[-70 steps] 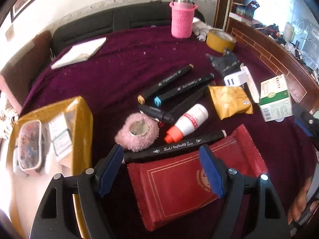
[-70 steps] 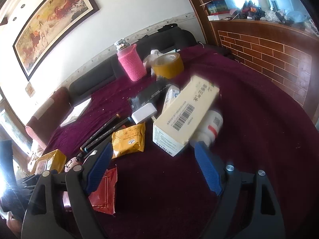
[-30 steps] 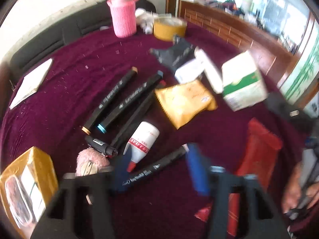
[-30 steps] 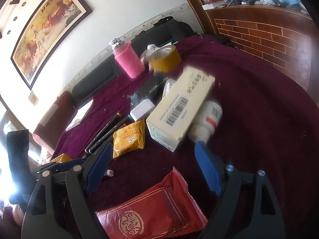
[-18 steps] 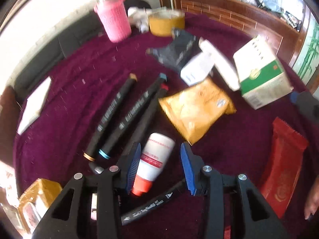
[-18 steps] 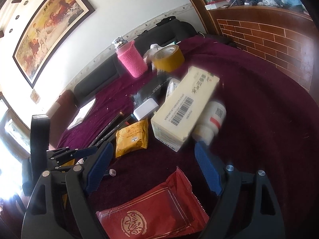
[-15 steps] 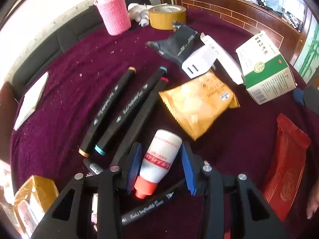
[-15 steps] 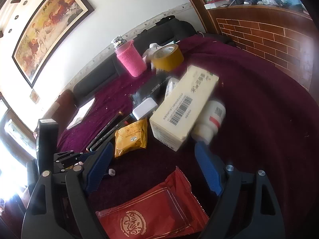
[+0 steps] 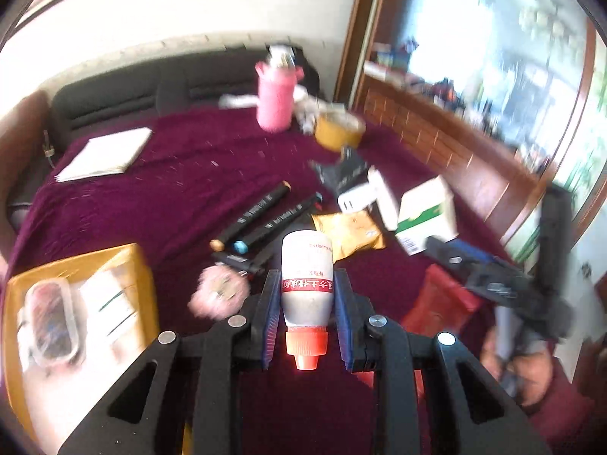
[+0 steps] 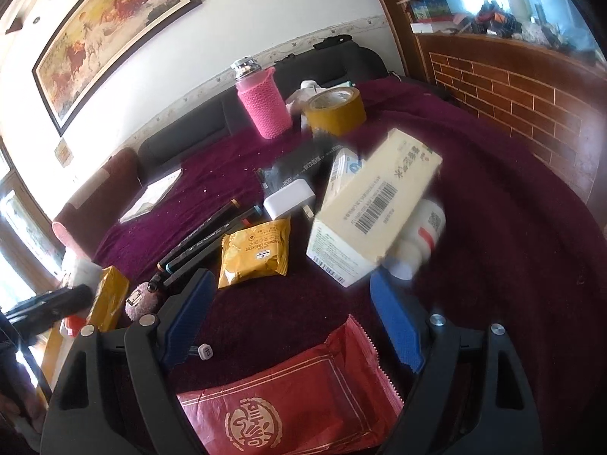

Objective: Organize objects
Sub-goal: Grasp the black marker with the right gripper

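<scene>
Maroon cloth covers the cluttered worktop (image 9: 182, 174). Left gripper (image 9: 305, 316) is closing on a white bottle (image 9: 306, 276) with an orange cap, lifted clear, likely bound for the yellow box (image 9: 125, 265) at the left edge. Right gripper (image 10: 296, 326) hovers wide open above a red packet (image 10: 299, 398), holding nothing

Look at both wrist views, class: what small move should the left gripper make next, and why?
Probably carry the white squeeze bottle with the orange cap left toward the open yellow box and lower it in. The left gripper is closing, its blue pads against the bottle's sides, off the maroon cloth; the box already holds small items.
</scene>
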Demonstrator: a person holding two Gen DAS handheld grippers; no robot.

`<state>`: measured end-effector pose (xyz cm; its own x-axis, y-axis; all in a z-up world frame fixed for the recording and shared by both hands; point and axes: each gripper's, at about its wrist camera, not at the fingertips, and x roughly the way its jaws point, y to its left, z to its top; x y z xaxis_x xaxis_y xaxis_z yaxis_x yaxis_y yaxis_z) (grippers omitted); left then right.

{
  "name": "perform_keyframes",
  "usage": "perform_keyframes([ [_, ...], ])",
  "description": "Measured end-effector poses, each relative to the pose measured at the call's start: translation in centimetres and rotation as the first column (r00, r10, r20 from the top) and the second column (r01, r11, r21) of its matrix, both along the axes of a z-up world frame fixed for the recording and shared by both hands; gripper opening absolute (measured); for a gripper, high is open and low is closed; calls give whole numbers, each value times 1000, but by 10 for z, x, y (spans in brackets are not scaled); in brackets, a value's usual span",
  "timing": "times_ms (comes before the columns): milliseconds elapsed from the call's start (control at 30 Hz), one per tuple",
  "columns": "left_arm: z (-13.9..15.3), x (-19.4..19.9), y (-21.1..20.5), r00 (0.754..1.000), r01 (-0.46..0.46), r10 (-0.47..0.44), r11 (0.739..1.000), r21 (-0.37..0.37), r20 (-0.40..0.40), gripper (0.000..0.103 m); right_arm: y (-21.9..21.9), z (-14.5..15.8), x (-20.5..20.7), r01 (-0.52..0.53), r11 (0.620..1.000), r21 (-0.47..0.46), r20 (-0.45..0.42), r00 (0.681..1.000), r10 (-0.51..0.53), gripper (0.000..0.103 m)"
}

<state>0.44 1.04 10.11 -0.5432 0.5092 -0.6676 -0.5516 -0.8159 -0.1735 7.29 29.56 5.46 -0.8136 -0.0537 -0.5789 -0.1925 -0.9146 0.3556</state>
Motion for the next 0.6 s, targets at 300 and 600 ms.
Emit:
perform_keyframes([
  [300, 2, 59, -112, 987, -158, 157, 983, 93, 22, 23, -146, 9, -62, -617, 763, 192, 312, 776, 549, 84],
  [600, -23, 81, -183, 955, -295, 287, 948, 120, 76, 23, -193, -29, -93, -719, 657, 227, 493, 666, 559, 20],
])
